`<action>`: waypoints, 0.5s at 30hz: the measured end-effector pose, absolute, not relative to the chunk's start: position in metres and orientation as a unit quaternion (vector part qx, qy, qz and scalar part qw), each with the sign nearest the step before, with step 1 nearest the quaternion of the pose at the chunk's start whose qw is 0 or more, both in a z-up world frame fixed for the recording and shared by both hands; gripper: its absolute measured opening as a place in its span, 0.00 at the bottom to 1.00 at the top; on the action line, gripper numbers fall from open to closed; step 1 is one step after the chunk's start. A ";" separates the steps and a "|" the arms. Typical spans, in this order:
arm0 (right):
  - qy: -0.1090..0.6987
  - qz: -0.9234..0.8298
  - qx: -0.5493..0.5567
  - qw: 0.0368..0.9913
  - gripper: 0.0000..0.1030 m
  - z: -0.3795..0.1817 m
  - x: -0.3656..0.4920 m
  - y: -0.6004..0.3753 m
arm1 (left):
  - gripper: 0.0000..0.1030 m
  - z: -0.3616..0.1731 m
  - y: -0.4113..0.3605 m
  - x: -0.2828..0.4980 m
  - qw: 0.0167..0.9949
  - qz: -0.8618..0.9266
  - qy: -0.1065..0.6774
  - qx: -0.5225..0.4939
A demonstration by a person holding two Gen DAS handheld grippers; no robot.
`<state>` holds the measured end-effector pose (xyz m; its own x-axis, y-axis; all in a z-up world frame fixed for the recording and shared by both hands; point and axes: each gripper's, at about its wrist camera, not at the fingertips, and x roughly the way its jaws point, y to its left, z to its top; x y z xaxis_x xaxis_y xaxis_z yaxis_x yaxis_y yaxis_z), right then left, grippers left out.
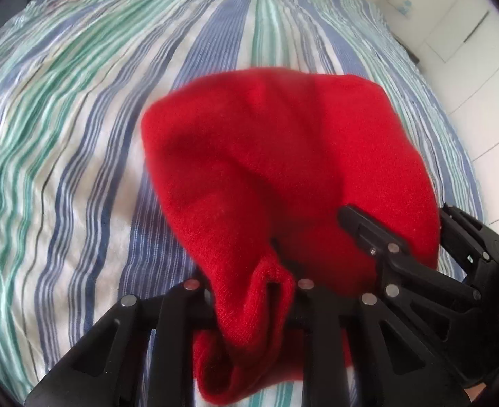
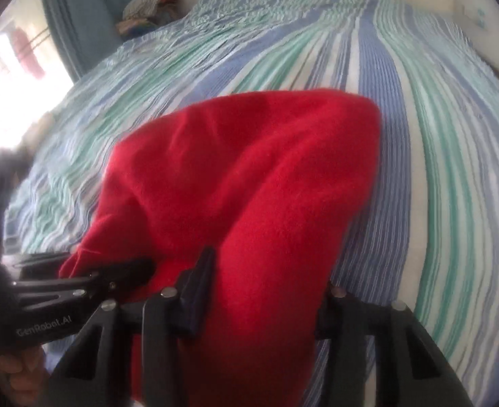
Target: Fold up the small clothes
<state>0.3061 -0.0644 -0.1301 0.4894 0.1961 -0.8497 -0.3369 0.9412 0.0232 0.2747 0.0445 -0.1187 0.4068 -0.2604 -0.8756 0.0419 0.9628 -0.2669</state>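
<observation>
A small red knit garment (image 1: 266,156) hangs lifted above the striped bed, held by both grippers. My left gripper (image 1: 249,288) is shut on a bunched edge of it. My right gripper (image 2: 266,285) is shut on another part of the red garment (image 2: 249,176); the cloth drapes over and hides its fingertips. In the left wrist view the right gripper (image 1: 385,237) reaches in from the right and touches the cloth. In the right wrist view the left gripper (image 2: 90,278) grips the cloth's left edge.
The bed is covered by a sheet (image 1: 79,101) with blue, green and white stripes. White tiled floor (image 1: 470,51) lies past the bed's right edge. A pile of clothes (image 2: 151,6) and a blue curtain (image 2: 79,10) are at the far left.
</observation>
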 end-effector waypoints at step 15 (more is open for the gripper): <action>0.359 0.166 -0.013 0.918 0.35 0.011 0.287 -0.114 | 0.59 -0.021 0.015 0.259 0.869 -0.139 0.460 -0.119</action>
<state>0.2866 -0.1141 0.0115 0.6871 0.2962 -0.6634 -0.3145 0.9444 0.0959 0.2586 0.0153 -0.0210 0.5388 -0.3520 -0.7654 0.1324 0.9326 -0.3357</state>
